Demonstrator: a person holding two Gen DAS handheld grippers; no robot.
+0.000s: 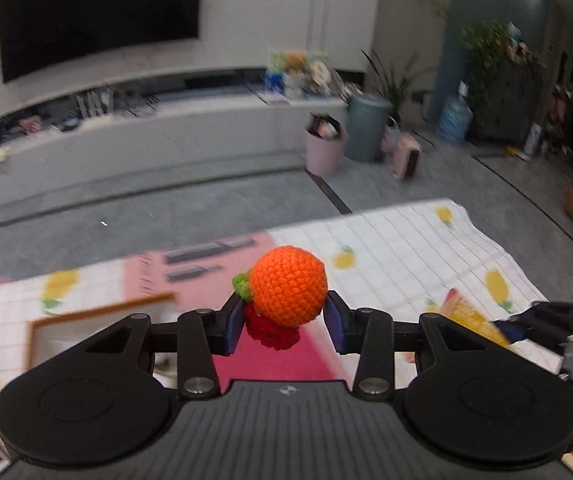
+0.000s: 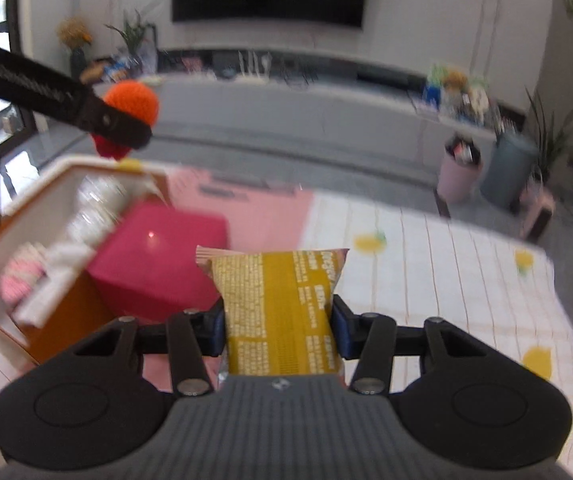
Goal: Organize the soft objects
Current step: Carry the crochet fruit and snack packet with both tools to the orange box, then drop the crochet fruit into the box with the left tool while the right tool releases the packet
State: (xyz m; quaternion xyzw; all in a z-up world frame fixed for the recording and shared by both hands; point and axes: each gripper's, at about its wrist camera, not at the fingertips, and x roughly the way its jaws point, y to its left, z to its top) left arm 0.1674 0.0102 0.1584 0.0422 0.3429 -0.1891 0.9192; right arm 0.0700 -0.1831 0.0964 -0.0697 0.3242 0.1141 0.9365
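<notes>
Above the bench (image 2: pixel 426 264) with its white lemon-print cloth, the left gripper (image 1: pixel 286 316) clamps its fingers on an orange crocheted ball (image 1: pixel 289 285) with red and green knit bits, while the right gripper's (image 2: pixel 278 328) fingers hold a yellow crinkly snack packet (image 2: pixel 278 300) beside an open orange-walled box (image 2: pixel 46 232).

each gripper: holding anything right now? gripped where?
Left gripper: crocheted orange toy, jaws on its lower sides. Right gripper: yellow snack packet, jaws on its two side edges, lower half.
</notes>
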